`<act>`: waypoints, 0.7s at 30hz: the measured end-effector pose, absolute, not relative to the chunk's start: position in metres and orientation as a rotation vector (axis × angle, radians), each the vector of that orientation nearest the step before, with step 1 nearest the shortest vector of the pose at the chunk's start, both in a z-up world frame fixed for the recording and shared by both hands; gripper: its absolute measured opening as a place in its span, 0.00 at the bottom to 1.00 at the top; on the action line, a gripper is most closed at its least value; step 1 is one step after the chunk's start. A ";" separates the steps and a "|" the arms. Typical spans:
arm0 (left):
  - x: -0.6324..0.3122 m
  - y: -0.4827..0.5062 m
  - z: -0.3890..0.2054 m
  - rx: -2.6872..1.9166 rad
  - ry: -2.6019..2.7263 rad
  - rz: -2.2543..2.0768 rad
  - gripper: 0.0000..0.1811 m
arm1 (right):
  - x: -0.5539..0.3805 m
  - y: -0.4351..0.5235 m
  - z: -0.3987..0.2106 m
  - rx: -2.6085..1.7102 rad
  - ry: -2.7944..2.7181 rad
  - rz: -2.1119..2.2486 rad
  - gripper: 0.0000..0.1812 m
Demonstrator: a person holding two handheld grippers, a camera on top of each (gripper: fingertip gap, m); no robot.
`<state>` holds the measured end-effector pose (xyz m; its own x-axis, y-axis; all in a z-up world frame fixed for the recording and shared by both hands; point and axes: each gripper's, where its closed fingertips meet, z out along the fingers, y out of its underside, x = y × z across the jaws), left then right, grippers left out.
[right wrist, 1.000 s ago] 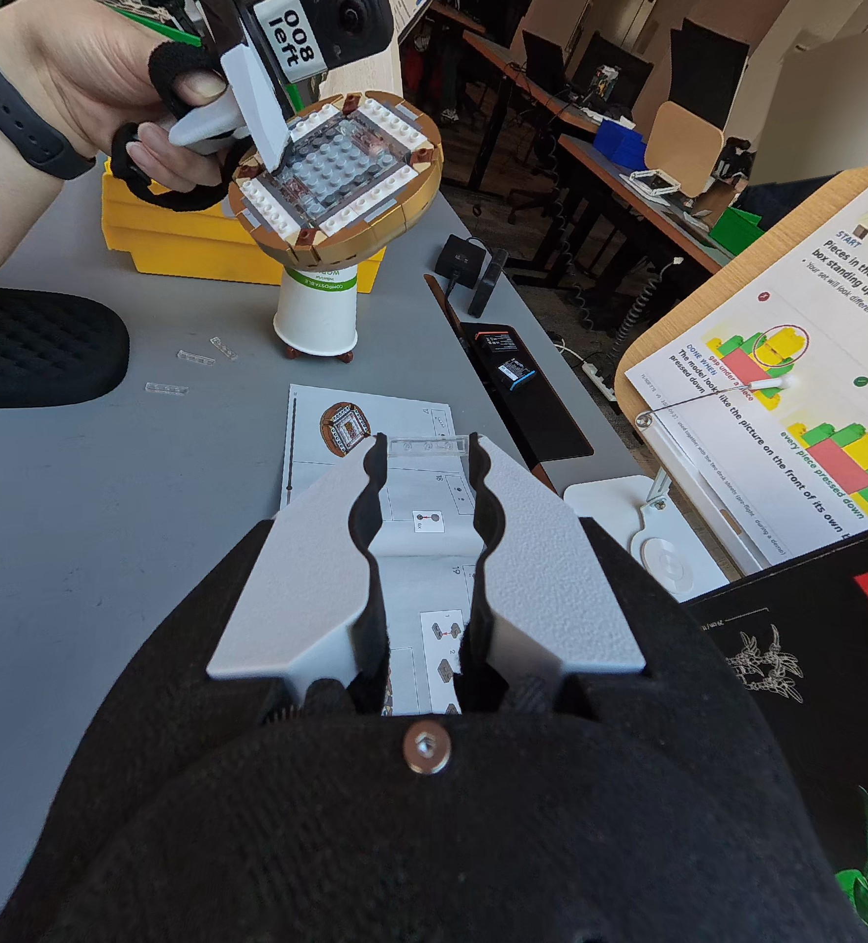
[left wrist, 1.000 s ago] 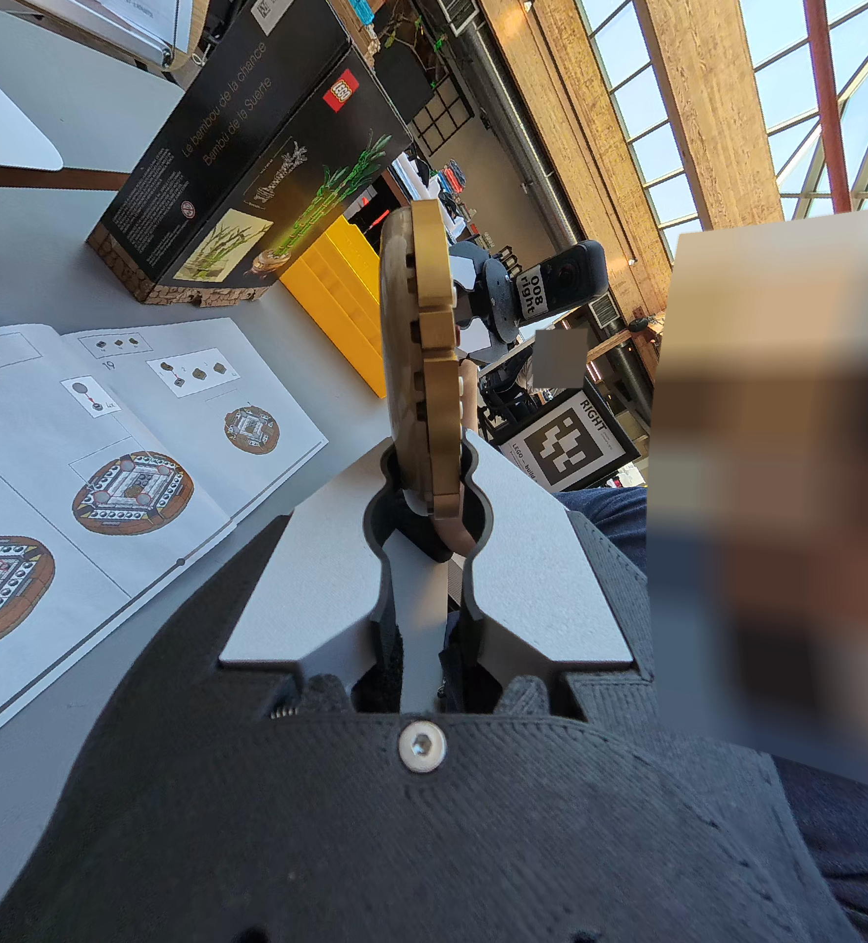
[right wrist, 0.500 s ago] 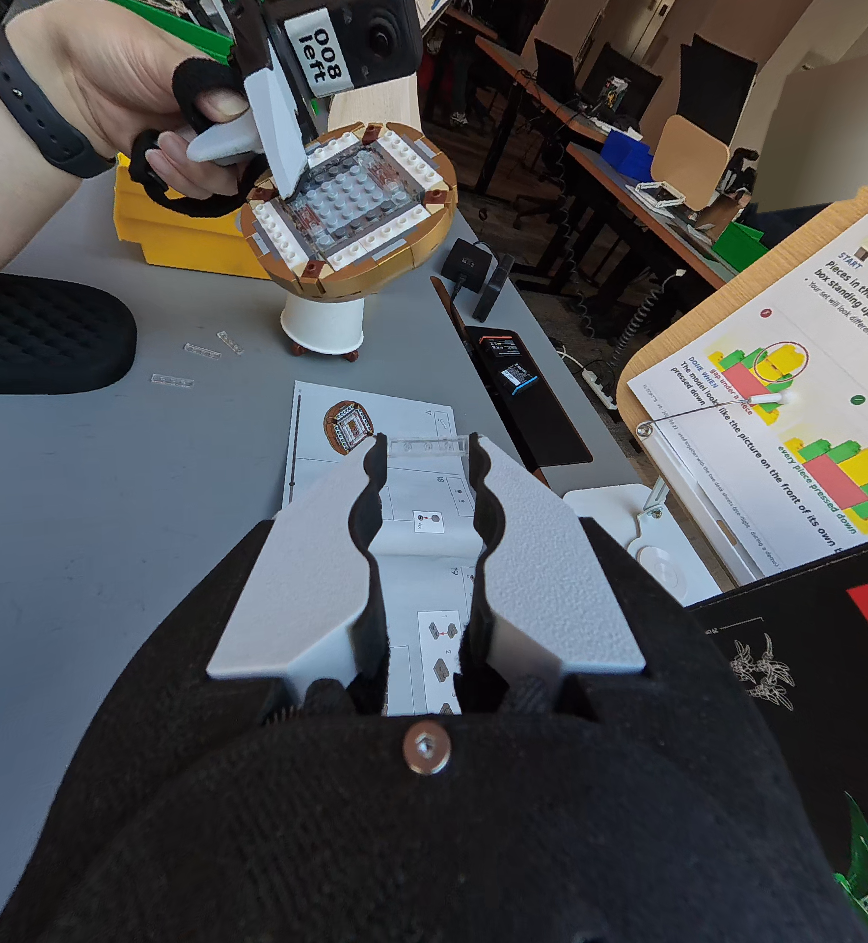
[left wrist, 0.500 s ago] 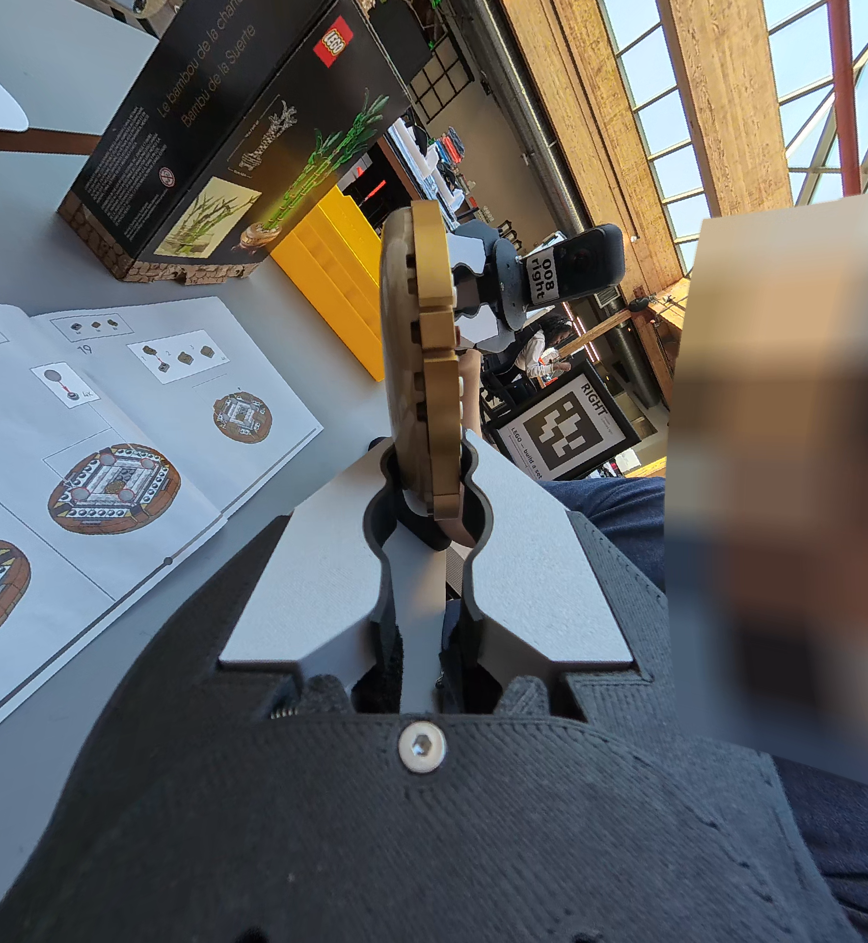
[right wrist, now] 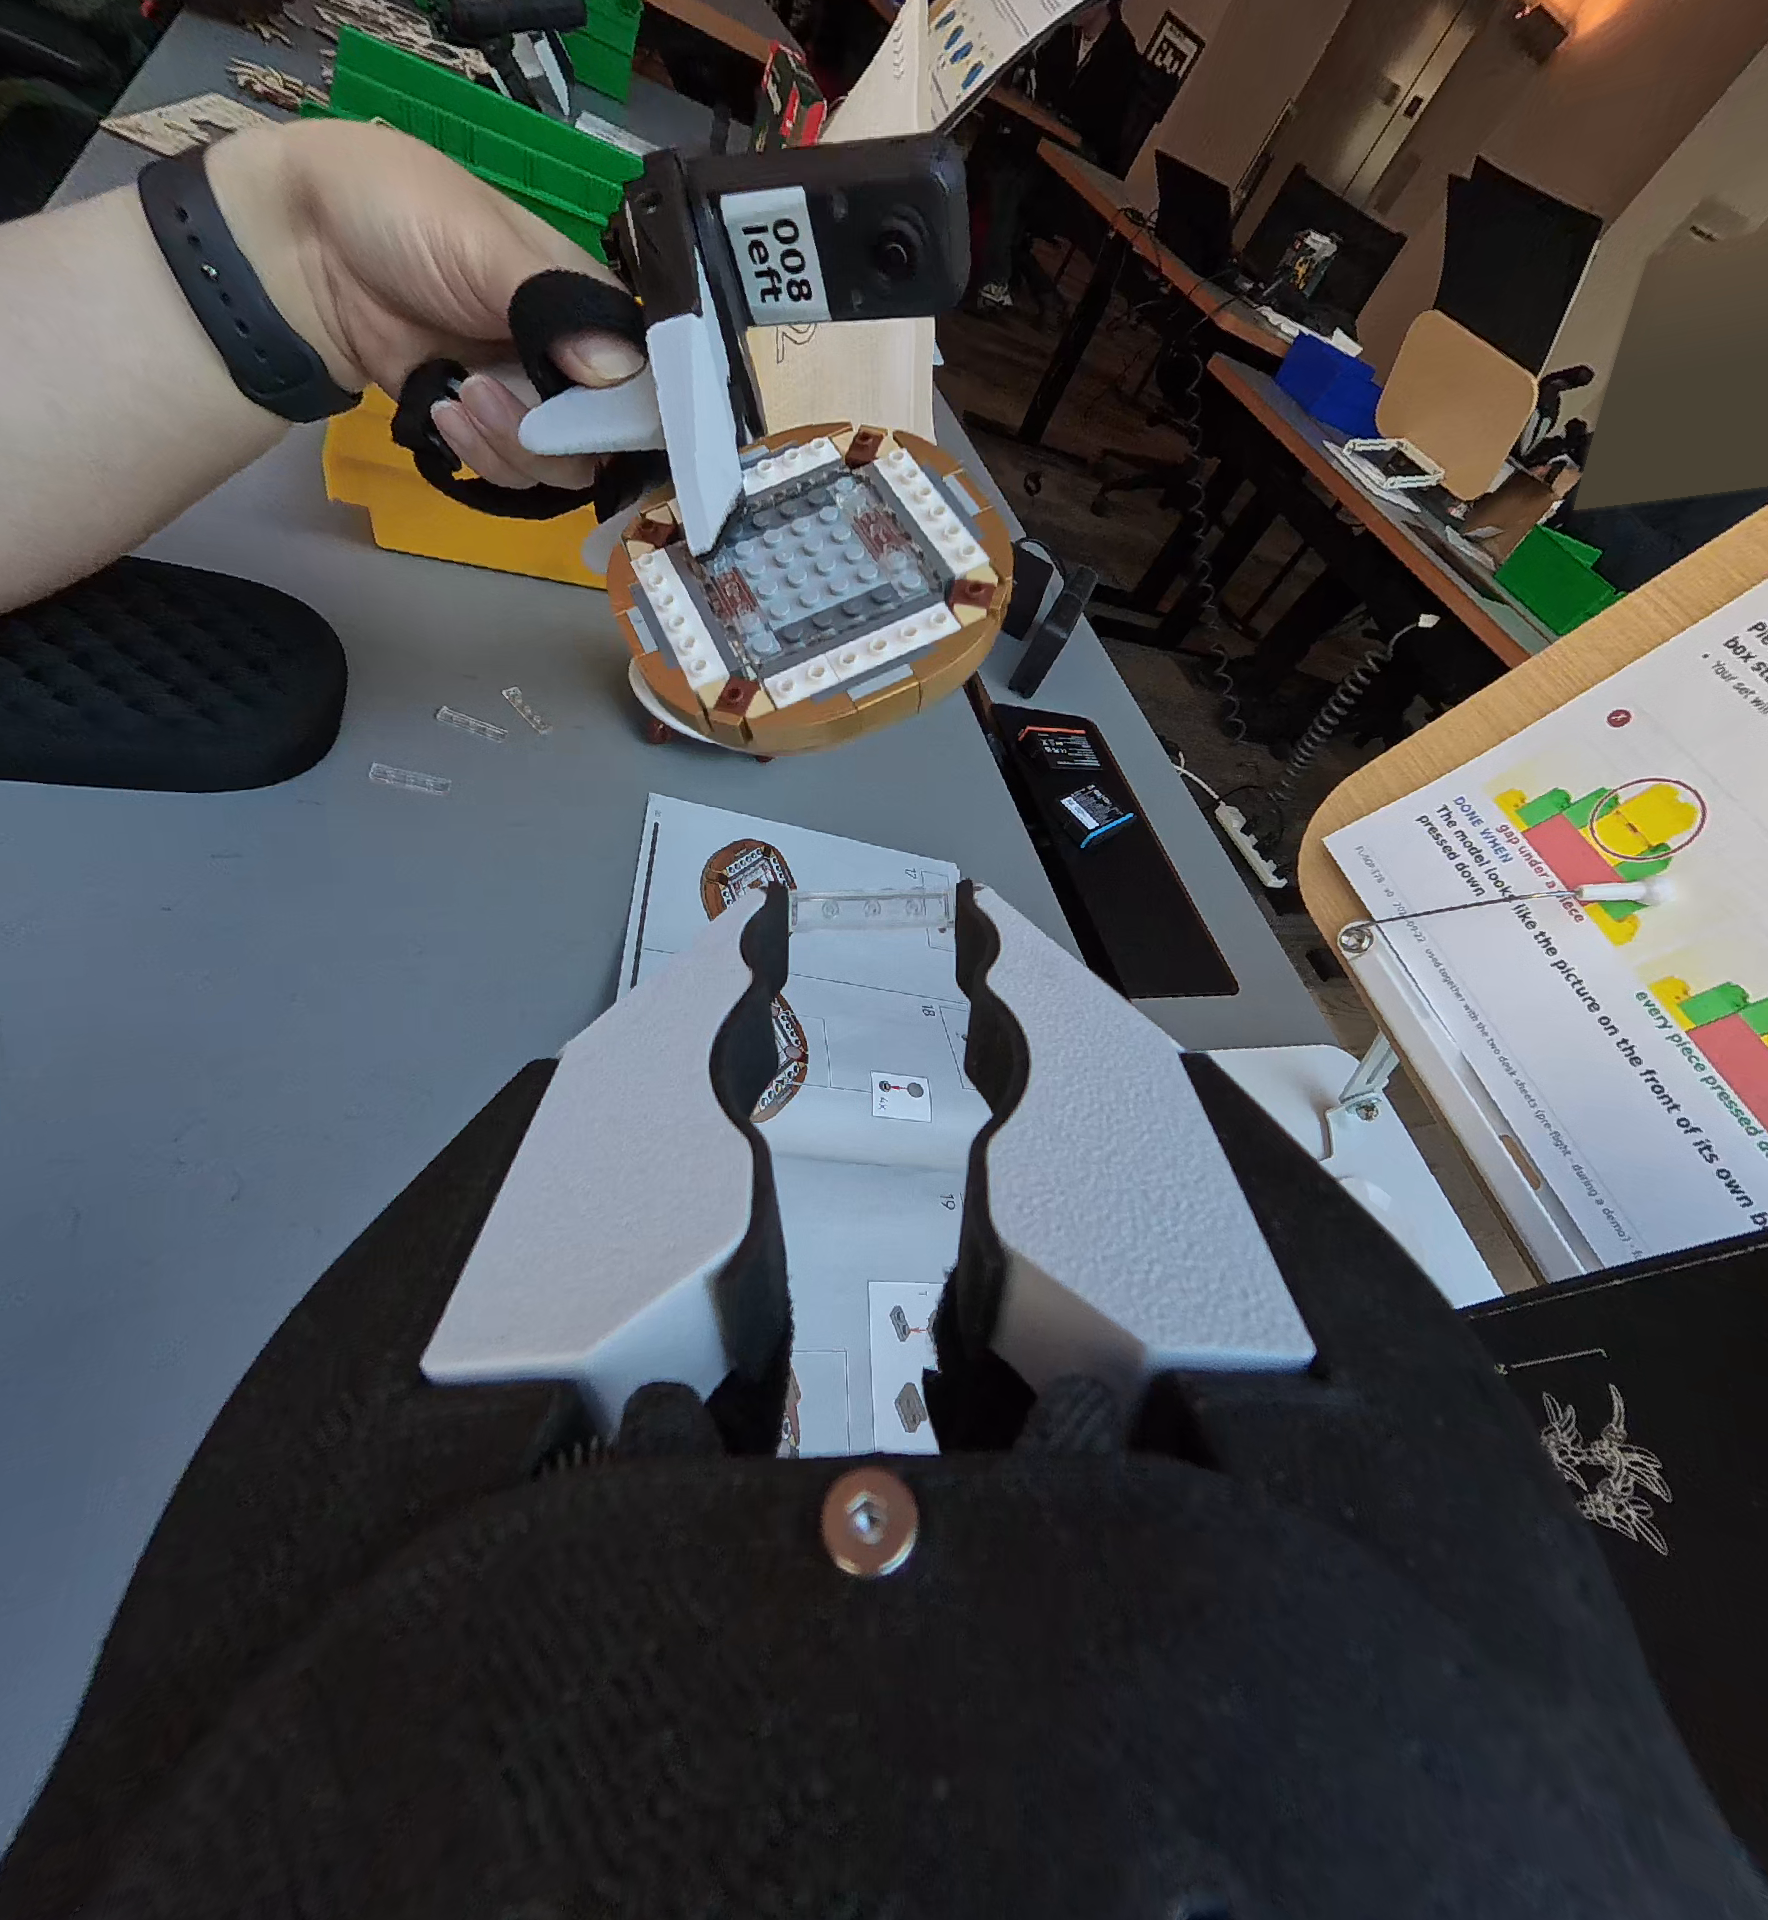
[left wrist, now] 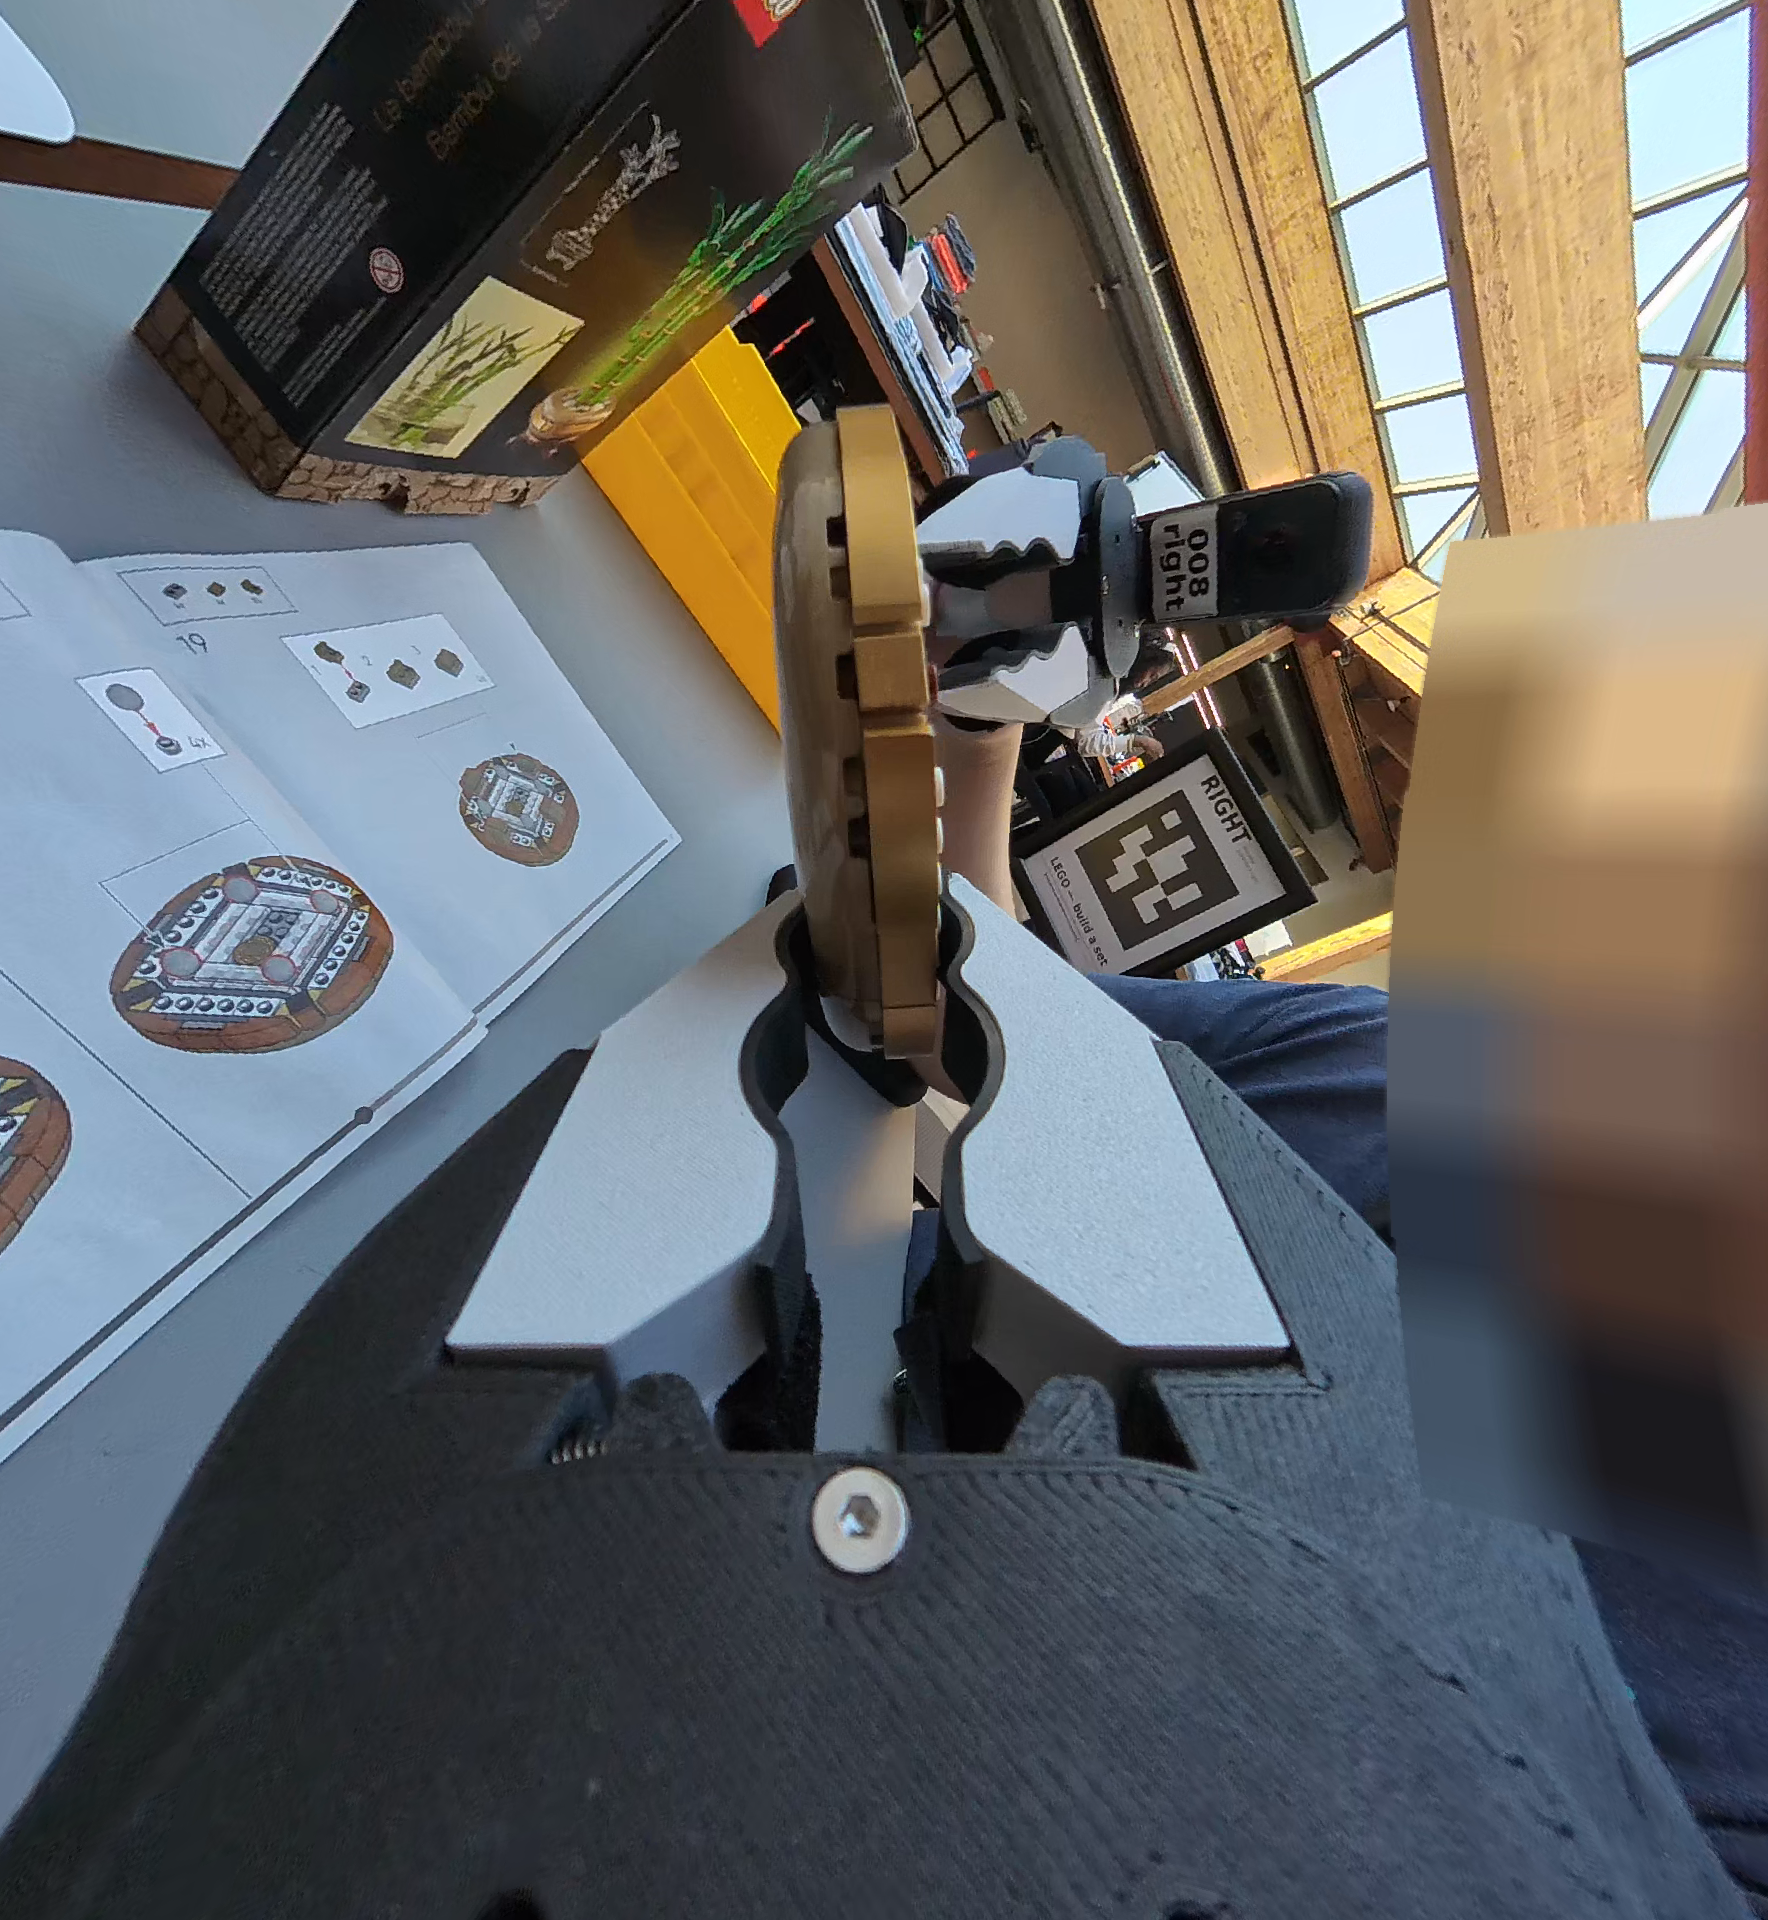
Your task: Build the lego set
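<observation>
while the left gripper clamps one round lego base by its rim above the table, right gripper pinches one clear plate at its fingertips, three clear plates loose on the table, one open instruction booklet, one yellow bin, contents hidden

- Round lego base: tan rim, white and grey studded top, lifted and tilted above the open instruction booklet.
- Clear plate: thin strip, level, over the booklet.
- Three clear pieces, probably plates, lie left of the booklet.

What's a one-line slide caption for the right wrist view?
Right gripper holds a clear plate while the left gripper presents the round model base above the table.
</observation>
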<state>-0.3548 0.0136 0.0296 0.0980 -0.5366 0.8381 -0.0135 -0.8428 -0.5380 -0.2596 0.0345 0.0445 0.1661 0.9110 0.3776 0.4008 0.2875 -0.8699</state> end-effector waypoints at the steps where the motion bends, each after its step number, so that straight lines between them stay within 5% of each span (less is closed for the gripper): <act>1: -0.353 0.013 0.028 -1.995 0.545 -1.799 0.10 | -0.260 0.034 0.045 -1.299 -1.432 0.570 0.17; 21: -0.298 0.010 -0.008 -2.103 0.616 -1.890 0.10 | -0.284 0.023 0.023 -1.240 -1.495 0.768 0.18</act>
<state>-0.2984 0.0104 -0.0083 0.0705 -0.4648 0.8826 -0.1449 -0.8802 -0.4520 -0.2837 0.0230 0.0229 0.0324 0.9547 0.2958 0.3159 0.2710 -0.9093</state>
